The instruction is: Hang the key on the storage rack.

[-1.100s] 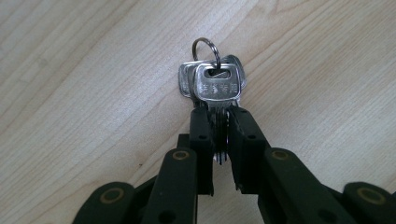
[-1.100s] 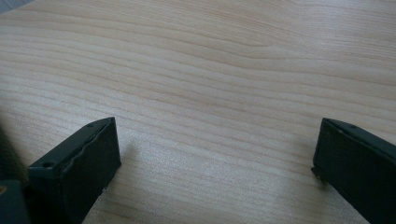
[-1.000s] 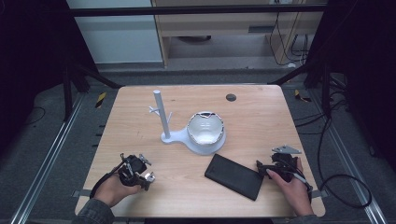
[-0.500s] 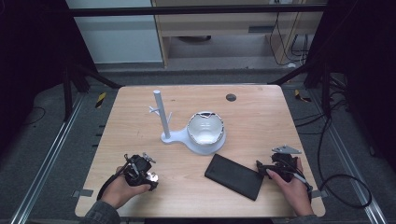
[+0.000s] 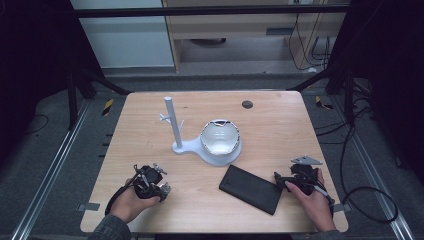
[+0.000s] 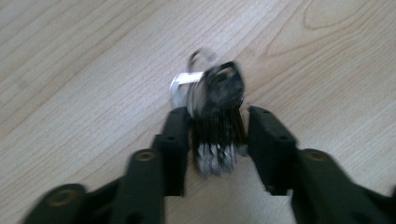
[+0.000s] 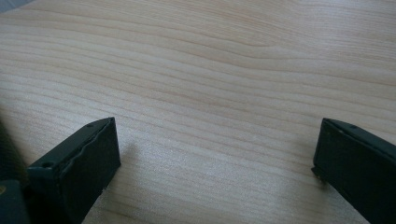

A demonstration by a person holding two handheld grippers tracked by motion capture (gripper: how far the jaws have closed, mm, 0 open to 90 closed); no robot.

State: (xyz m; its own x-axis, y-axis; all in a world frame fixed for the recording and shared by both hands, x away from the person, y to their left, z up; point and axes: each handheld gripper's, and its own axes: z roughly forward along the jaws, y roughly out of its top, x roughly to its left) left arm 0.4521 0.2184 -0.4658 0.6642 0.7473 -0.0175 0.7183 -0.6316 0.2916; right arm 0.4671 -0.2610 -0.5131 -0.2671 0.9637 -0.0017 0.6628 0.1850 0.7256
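The left gripper (image 5: 159, 186) sits near the front-left corner of the wooden desk (image 5: 280, 120), held in the person's left hand (image 5: 129, 202). In the left gripper view a bunch of keys (image 6: 212, 116) lies on the desk between its fingers (image 6: 175, 135); the picture is blurred, the left finger seems to touch the bunch and a gap shows beside the right one. The fingers have just been closing around the keys, but they do not yet squeeze them, so the grip is released.

The right gripper (image 5: 292, 181) rests near the front-right corner in the right hand (image 5: 315, 200). Its fingers (image 7: 88, 158) stand wide apart over bare wood, grasping nothing. Just beside it, toward the middle of the front edge, lies a flat black case (image 5: 251, 188).

At the desk's centre a white stand (image 5: 175, 127) rises upright from a base that touches a white bowl (image 5: 220, 140). A small dark disc (image 5: 247, 104) lies near the far edge.
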